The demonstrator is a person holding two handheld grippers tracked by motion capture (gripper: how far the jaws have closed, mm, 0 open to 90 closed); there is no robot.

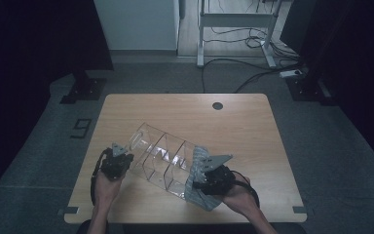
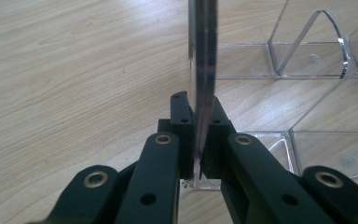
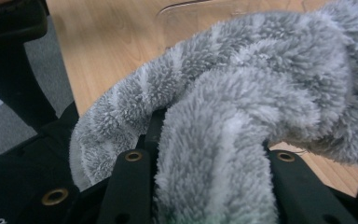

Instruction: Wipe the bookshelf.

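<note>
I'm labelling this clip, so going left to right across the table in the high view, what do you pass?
left gripper → clear plastic organizer → grey fluffy cloth → right gripper, which overlaps the cloth it holds.

Black tongs [image 2: 199, 135], brass rivets, grey 3-cornered plates.

Only 1 readable mark: a dark figure shaped like a 9 [image 1: 80, 127] lay on the grey floor just left of the table [image 1: 185, 105]. At the bottom-left corner of the right gripper view, faint white lettering on black was too cut off to read.
</note>
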